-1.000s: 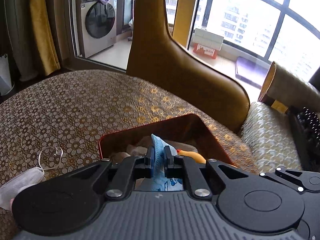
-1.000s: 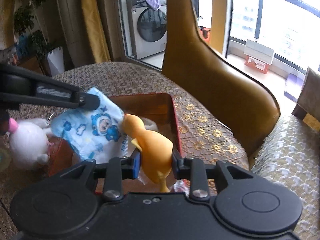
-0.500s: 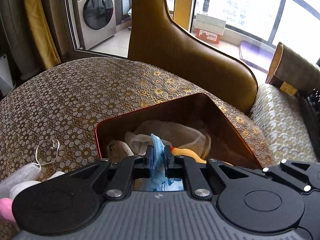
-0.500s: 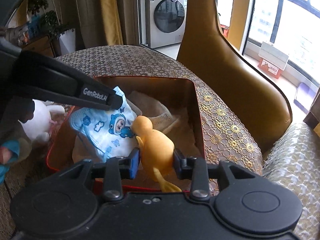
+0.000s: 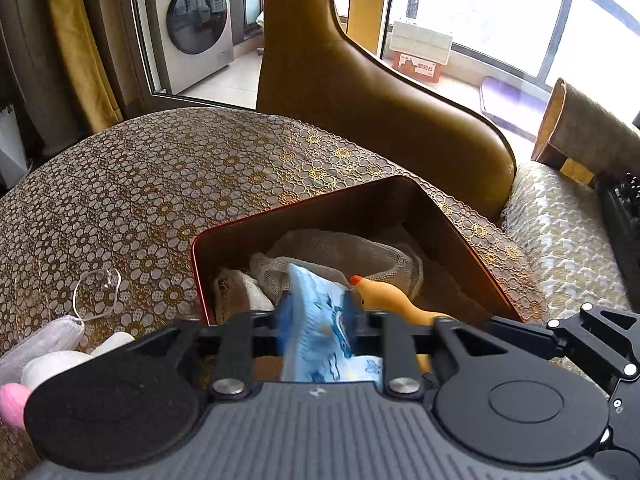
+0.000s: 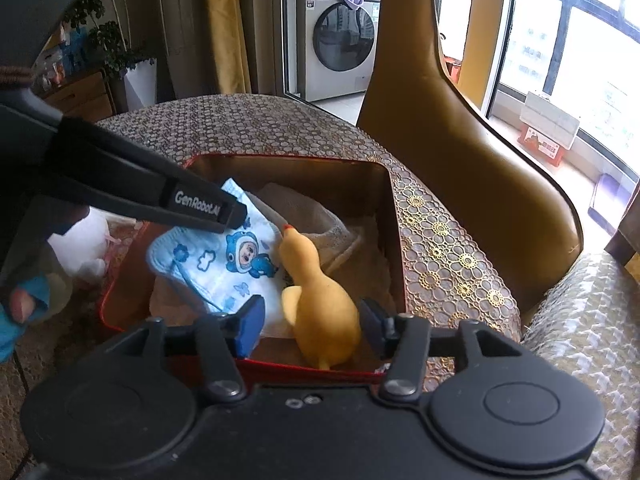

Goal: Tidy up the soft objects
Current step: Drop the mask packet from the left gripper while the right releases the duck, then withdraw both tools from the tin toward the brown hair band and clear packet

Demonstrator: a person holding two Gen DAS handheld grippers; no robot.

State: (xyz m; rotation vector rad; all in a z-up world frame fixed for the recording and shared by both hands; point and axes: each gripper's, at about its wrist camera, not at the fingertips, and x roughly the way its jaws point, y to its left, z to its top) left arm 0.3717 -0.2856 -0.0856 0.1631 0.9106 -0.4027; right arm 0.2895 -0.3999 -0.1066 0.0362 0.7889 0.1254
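A red-rimmed box (image 5: pixel 304 208) (image 6: pixel 394 232) on the patterned table holds a beige lace cloth (image 5: pixel 360 252) (image 6: pixel 320 220). My left gripper (image 5: pixel 318 312) has its jaws apart over the box, with a blue cartoon-print cloth (image 5: pixel 320 320) (image 6: pixel 224 264) loose between them. My right gripper (image 6: pixel 312 320) is open; a yellow rubber duck (image 6: pixel 316 300) (image 5: pixel 388 300) stands between its fingers inside the box, touching neither pad.
A white plush toy (image 6: pixel 80 244) (image 5: pixel 60 360) lies left of the box. A face mask with loops (image 5: pixel 52 332) lies on the table. A tan leather chair (image 5: pixel 360 92) (image 6: pixel 460 128) stands behind the table; a patterned cushion (image 5: pixel 560 248) is to the right.
Both grippers have opened. The right one let go of the duck, which now stands in the box. The left jaws have spread around the blue cloth. Both views moved lower over the box.
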